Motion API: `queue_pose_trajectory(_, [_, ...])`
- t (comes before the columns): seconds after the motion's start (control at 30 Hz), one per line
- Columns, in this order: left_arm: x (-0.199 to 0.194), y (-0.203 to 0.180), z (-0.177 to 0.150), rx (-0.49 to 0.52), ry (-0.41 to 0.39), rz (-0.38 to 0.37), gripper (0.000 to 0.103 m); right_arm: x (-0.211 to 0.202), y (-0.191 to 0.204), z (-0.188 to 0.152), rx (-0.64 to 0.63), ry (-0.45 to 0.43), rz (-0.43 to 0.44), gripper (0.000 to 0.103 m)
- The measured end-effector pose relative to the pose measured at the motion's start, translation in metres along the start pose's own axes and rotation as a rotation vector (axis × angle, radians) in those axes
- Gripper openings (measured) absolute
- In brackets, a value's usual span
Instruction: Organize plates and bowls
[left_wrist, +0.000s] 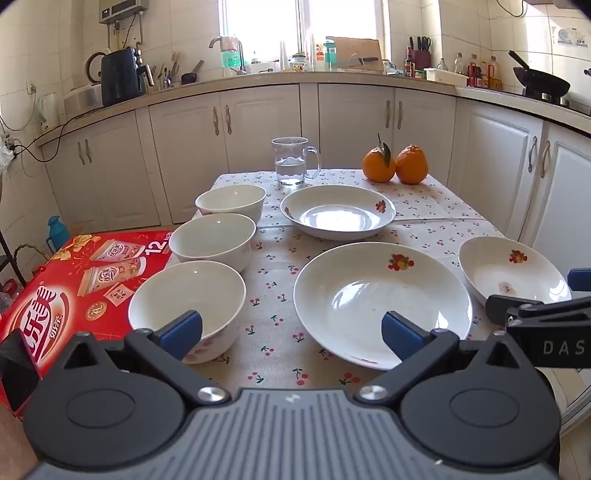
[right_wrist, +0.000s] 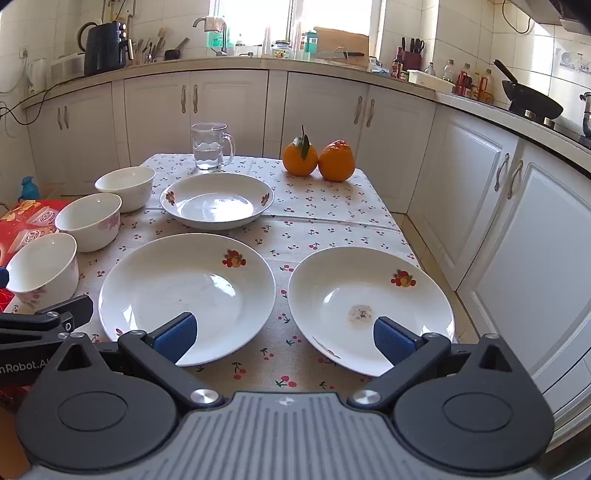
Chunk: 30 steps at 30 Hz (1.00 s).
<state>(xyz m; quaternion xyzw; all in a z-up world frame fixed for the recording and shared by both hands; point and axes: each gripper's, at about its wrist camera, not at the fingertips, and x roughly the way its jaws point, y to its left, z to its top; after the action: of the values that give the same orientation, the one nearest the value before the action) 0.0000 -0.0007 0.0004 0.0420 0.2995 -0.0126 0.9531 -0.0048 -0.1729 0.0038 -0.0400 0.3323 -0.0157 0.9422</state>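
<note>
The cherry-print worktop (right_wrist: 317, 206) carries three fruit-motif plates (right_wrist: 186, 295) ahead of both hand-held grippers and three bowls (left_wrist: 186, 299) in a row to their left. The left hand-held gripper (left_wrist: 291, 332) and the right hand-held gripper (right_wrist: 284, 332) gape wide, empty.

Sunlit window (left_wrist: 266, 26), white cabinets (left_wrist: 258, 122)

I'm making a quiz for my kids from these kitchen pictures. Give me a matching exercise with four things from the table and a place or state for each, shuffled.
Things:
1. glass mug
2. oranges
3. bowls
4. plate with a speck of food

Descriptions:
A. three in a row along the left edge
B. nearest plate on the right side
C. part filled with water
D. a pair at the far end, one with a leaf

Pairs: 1-C, 2-D, 3-A, 4-B
</note>
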Motion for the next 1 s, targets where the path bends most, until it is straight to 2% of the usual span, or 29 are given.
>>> queue_pose_trajectory(0.17, [-0.0030,0.0007,-0.0019,0.001,-0.020,0.002,0.103,0.0000,0.0025,0.0004,0.006,-0.004,0.009,0.103])
queue_pose_trajectory(1.0, [-0.0043,0.0042,-0.0008,-0.027,-0.016,-0.003,0.103,-0.0061,0.0045,0.0008,-0.017,-0.017,-0.009,0.103])
